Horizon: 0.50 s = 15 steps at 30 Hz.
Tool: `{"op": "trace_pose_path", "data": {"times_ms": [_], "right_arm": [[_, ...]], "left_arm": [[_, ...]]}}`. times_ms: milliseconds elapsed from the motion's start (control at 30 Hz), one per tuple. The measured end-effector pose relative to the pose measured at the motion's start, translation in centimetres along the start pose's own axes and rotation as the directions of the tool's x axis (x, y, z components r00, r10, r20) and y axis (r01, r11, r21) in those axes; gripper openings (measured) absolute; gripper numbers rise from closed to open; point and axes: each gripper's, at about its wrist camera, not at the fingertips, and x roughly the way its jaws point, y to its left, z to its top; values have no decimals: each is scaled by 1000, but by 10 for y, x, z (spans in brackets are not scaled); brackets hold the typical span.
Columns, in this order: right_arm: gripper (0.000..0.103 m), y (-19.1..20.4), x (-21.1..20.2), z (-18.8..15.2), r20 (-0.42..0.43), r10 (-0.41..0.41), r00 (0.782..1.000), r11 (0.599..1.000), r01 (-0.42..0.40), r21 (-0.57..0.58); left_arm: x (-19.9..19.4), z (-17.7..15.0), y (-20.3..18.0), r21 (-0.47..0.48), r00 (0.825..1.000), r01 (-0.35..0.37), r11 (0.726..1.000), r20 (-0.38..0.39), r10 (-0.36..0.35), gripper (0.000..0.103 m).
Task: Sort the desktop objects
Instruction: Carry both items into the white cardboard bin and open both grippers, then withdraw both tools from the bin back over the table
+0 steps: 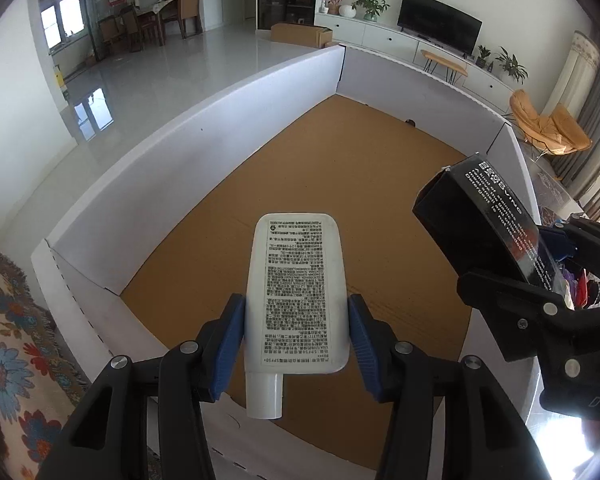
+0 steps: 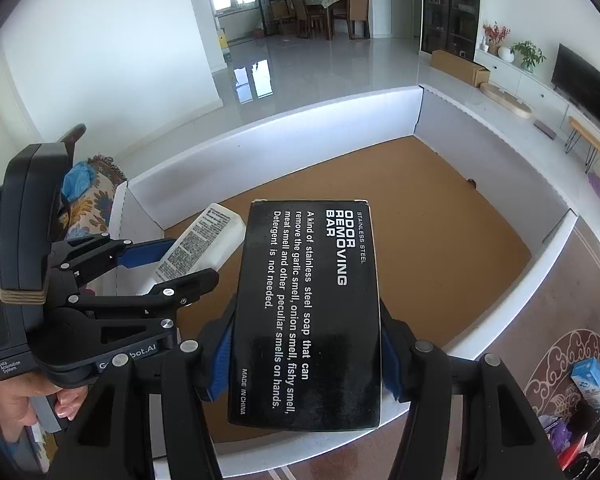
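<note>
White tube (image 1: 298, 292) clamped in left hand-held gripper (image 1: 296, 344), black box (image 2: 306, 312) in right (image 2: 306, 356)

White tube (image 1: 298, 292), black box (image 2: 306, 312)

1. left gripper (image 1: 296, 320) angled down, blue pads (image 1: 231, 344) clamped on tube (image 1: 298, 292);
2. right gripper (image 2: 306, 344) angled down, clamped on box (image 2: 308, 312);
3. hand (image 2: 20, 404) grips left handle.

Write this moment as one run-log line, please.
left gripper: shut on white tube | right gripper: shut on black box | both over large white-walled box | brown floor bare where seen
</note>
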Motion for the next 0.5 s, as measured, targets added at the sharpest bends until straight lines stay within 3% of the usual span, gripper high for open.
{"op": "trace_pose_path", "data": {"times_ms": [33,100,133,200,233,300,400,500], "right_arm": [[60,2,7,-2,-12,-3,1000,1000,3,0],[61,0,21,-6,-47,7,999,1000,-7,10],[69,-2,26,-8,-54,16,998,1000,-15,18],[82,-10,23,-10,-32,4,999,999,-3,33],[83,-14,16,-11,-6,-3,1000,999,3,41],[84,-22,-6,-13,62,-4,998,998,0,59],[97,-44,-46,-29,168,-39,985,995,24,92],[102,-71,-92,-70,254,-137,957,986,107,128]], "left_arm": [[1,-1,-6,23,999,-37,999,2,37,52],[4,0,-12,34,996,-82,996,-20,82,68],[2,0,-13,29,993,-115,993,-13,116,76],[-8,-1,-12,13,992,-124,992,35,124,77],[-16,-2,-12,0,992,-112,994,55,112,77],[-32,-6,-20,-11,993,-67,998,95,68,77],[-60,-17,-55,28,988,20,999,153,-24,77],[-86,-35,-111,118,967,161,980,177,-181,81]]}}
